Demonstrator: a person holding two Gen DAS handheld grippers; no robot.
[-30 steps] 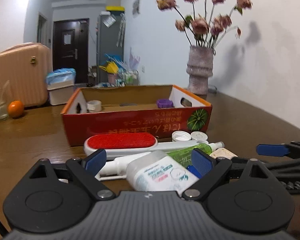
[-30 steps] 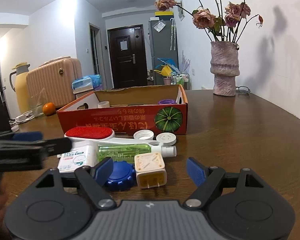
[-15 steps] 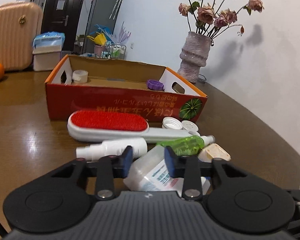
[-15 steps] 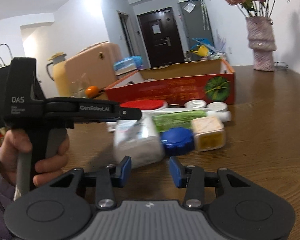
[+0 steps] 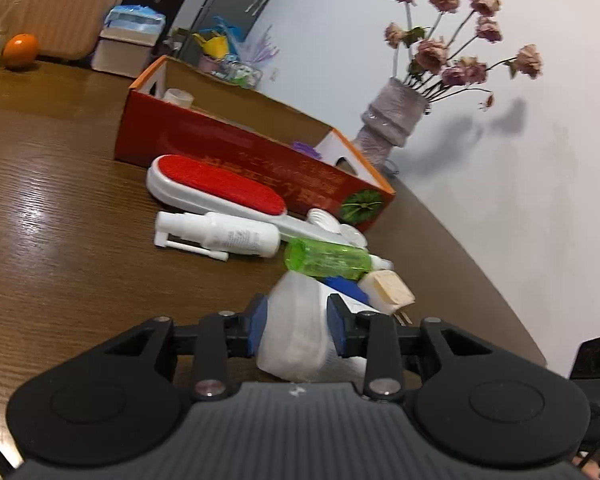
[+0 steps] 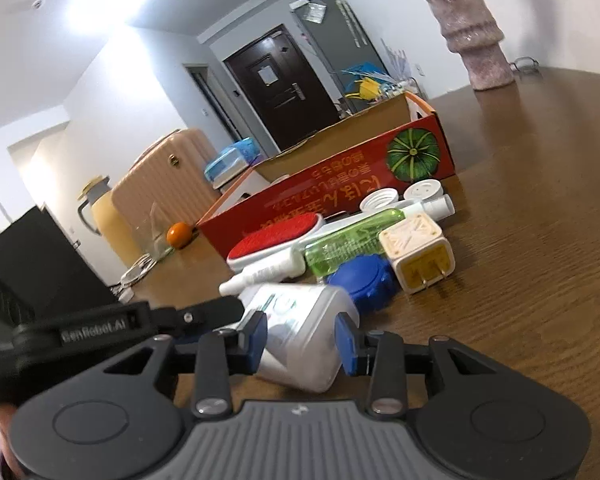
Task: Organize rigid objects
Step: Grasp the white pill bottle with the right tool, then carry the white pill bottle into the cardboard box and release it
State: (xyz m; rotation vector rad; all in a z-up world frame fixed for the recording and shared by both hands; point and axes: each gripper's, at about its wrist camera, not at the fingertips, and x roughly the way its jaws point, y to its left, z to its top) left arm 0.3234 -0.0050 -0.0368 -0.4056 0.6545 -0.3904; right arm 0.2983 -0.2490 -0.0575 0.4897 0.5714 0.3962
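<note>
A white plastic bottle (image 5: 300, 332) with a blue cap lies on the wooden table, and both grippers close on it. My left gripper (image 5: 298, 328) is shut on its body. My right gripper (image 6: 302, 340) is shut on the same bottle (image 6: 304, 332) from the other side, with the left gripper's arm (image 6: 140, 320) beside it. Behind lie a green bottle (image 5: 326, 258), a white spray bottle (image 5: 220, 234), a red lint brush (image 5: 220, 188), a cream plug adapter (image 6: 418, 256) and a blue cap (image 6: 362, 280). The orange cardboard box (image 5: 236, 148) stands behind them.
A vase of dried flowers (image 5: 392, 128) stands by the wall behind the box. Two white caps (image 6: 400, 196) lie by the box front. An orange (image 5: 20, 50) and a glass sit at the far left. A suitcase (image 6: 160, 188) stands beyond the table.
Both grippers were open a second ago; both have closed on the white bottle. Both views have tilted and the bottle has turned between the grippers.
</note>
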